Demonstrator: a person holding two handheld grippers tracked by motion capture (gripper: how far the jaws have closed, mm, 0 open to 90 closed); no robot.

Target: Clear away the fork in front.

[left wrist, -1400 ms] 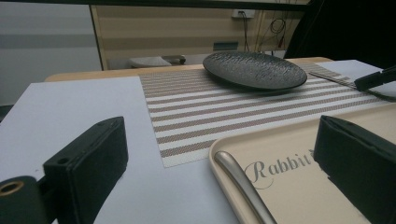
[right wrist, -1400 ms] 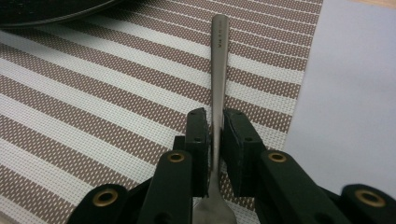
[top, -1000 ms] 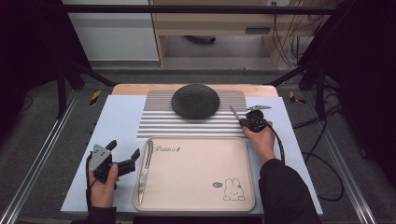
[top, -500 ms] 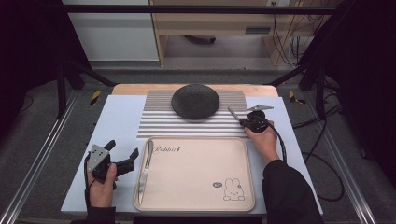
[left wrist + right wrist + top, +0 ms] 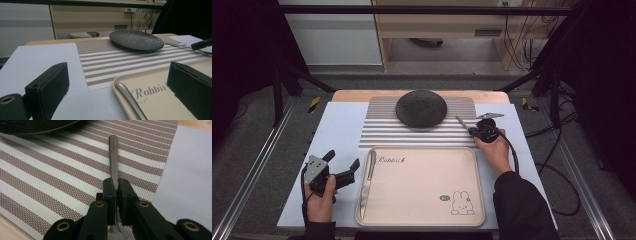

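Right gripper (image 5: 114, 185) is pinching a metal utensil (image 5: 113, 157) by its neck, jaws pressed onto it from both sides, handle pointing away over the striped placemat (image 5: 62, 177). Which kind of head it has, I cannot tell. In the high view the right gripper (image 5: 477, 131) is sitting at the mat's right edge, just beside the dark plate (image 5: 421, 107).

Judgement on the step: the utensil is being laid to the right of the plate. Doing it well means lowering until it lies flat, handle parallel to the plate's side and clear of its rim, then opening the jaws slowly so it does not roll.

Left gripper (image 5: 343, 172) is resting with jaws spread beside the beige tray (image 5: 422, 220), where 1 more utensil (image 5: 367, 177) is lying along the left rim.

Against 1.0 s ago: the held utensil's tip is sitting slightly closer to the plate; left gripper unchanged.
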